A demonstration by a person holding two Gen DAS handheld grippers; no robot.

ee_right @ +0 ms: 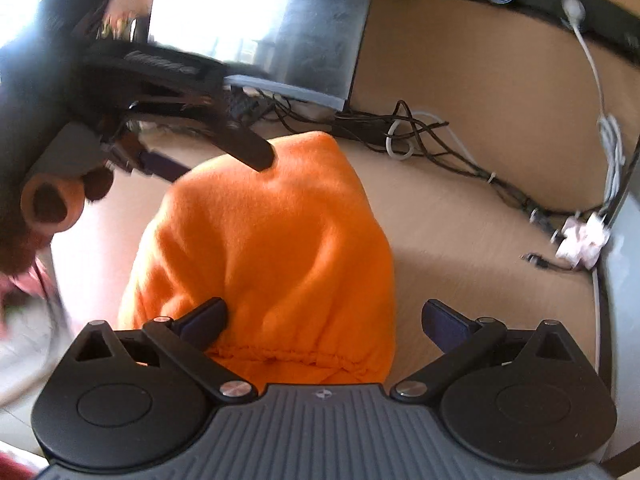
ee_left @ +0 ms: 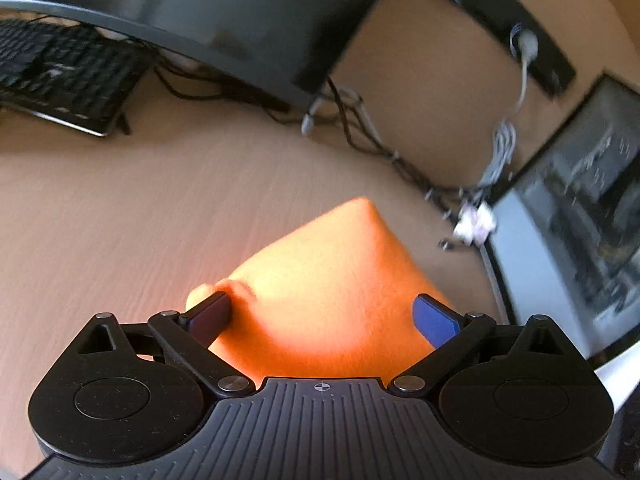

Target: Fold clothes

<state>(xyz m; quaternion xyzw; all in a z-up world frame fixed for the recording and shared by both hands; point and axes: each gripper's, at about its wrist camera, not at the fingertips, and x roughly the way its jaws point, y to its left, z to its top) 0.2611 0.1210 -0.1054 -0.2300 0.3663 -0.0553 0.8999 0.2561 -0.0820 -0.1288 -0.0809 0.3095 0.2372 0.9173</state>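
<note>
On the tan desk (ee_right: pixel 460 216) lies one orange fleece garment (ee_right: pixel 272 240), bunched into a mound between both tools, its elastic hem toward six o'clock in the right wrist view; the fold looks only begun. The left gripper (ee_left: pixel 322 314) and right gripper (ee_right: pixel 324 320), two in all, each stand with fingers apart around cloth, gripping nothing. Next, I judge, each must close on an edge and spread it flat, clear of the one keyboard (ee_left: pixel 64 72) at ten o'clock.
</note>
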